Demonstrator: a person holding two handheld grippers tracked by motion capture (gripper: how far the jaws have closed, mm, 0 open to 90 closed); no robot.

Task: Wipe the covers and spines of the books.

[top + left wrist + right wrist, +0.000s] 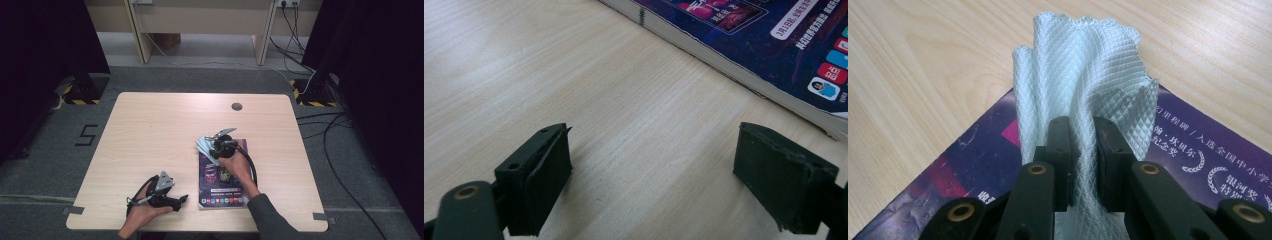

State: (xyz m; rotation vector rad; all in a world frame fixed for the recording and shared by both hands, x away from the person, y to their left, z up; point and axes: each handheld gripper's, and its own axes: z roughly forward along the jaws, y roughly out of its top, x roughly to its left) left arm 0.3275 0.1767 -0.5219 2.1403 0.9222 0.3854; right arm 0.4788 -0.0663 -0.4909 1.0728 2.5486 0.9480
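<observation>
High view: the right tongs (216, 145) were seen over the far left corner of a book (223, 181) lying flat on the bench (150, 130), with a pale cloth (204, 145) bunched at their tip, probably kept low so the cover could be wiped. The left tongs (181, 199) were rested on the bench beside the book, out of the way.

Left gripper view: the jaws were held wide apart, nothing between them; the book's edge (744, 75) lay just ahead.

Right gripper view: the cloth (1083, 80) was pinched tightly between nearly closed jaws, its folds fanned above the cover corner (978, 165).
</observation>
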